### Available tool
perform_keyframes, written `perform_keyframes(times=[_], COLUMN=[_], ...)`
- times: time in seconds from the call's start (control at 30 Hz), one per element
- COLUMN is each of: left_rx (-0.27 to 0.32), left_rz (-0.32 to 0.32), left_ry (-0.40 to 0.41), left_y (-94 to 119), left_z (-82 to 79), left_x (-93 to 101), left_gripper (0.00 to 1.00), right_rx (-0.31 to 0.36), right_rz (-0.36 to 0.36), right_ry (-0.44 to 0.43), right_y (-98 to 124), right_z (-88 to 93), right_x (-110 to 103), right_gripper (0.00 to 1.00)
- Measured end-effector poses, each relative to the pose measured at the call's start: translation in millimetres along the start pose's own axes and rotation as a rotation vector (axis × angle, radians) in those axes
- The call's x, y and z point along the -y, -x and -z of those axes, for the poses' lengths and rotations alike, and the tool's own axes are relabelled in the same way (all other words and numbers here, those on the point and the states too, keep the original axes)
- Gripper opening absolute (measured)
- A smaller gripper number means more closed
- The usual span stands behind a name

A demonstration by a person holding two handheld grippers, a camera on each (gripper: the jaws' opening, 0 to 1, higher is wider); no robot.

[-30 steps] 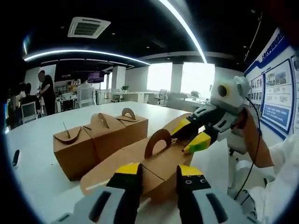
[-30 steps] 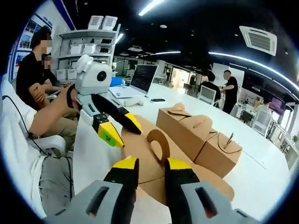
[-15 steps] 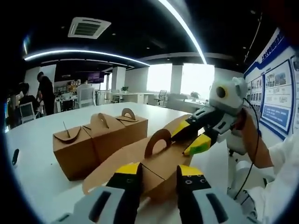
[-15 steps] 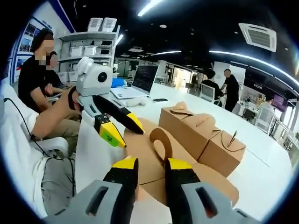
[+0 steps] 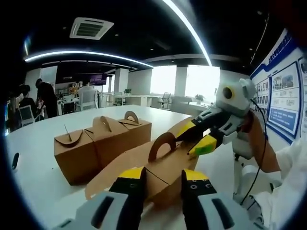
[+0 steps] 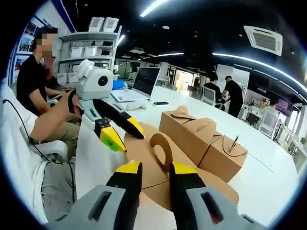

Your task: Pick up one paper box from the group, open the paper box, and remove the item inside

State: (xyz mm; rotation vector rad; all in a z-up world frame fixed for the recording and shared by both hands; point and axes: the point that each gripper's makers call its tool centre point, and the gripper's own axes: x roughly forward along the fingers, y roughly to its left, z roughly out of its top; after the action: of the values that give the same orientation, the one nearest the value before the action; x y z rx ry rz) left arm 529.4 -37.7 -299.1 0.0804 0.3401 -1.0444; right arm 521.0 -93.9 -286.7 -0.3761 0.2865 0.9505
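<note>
Left tool (image 5: 163, 179), nearest in the left gripper view: jaws stand a narrow gap apart at the near edge of the opened paper box (image 5: 158, 165); whether they pinch cardboard I cannot tell, the contact is hidden behind the jaw tips. Right tool (image 6: 149, 175) in the right gripper view is the same: narrow gap, jaws over the near flap, grip unclear. From the left gripper view the right tool's jaws look parted around the far flap edge; actual contact is hard to make out.

The opened paper box sits on the white surface (image 5: 33, 143) between the two tools, flaps splayed out flat, arched handle tab (image 5: 162, 143) standing upright in the middle. Judgement: thin kraft card, light, stiff along creases but it bends and tears easily; it will slide on the smooth top if pushed. Best hold is a flap edge or the handle tab, one tool steadying while the other lifts.

Inside of the box is hidden by the flaps and handle; no item visible, cannot say what is in it.

Just beyond, touching or nearly so, a row of closed boxes (image 5: 100, 141) with folded handles, still shut. Box count is uncertain, and the joins blur in the fisheye.

Farther off: a laptop (image 6: 146, 81), shelving (image 6: 93, 48), and people seated and standing.
</note>
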Motion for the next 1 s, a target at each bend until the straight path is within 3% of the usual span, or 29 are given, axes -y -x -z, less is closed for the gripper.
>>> perform_keyframes(times=[0.27,0.87,1.0], left_rx=[0.002,0.008,0.005], left_rz=[0.001,0.003,0.001], left_ry=[-0.001,0.007,0.002], left_y=[0,0,-1], left_z=[-0.1,0.0,0.4], left_x=[0.1,0.6,1.0], left_gripper=[0.32,0.32,0.32], right_rx=[0.025,0.013,-0.008], right_rz=[0.042,0.017,0.017], right_ry=[-0.015,0.018,0.031], right_y=[5,6,1], right_z=[-5.3,-4.1,0.2], right_x=[12,-8,-4], right_gripper=[0.24,0.25,0.25])
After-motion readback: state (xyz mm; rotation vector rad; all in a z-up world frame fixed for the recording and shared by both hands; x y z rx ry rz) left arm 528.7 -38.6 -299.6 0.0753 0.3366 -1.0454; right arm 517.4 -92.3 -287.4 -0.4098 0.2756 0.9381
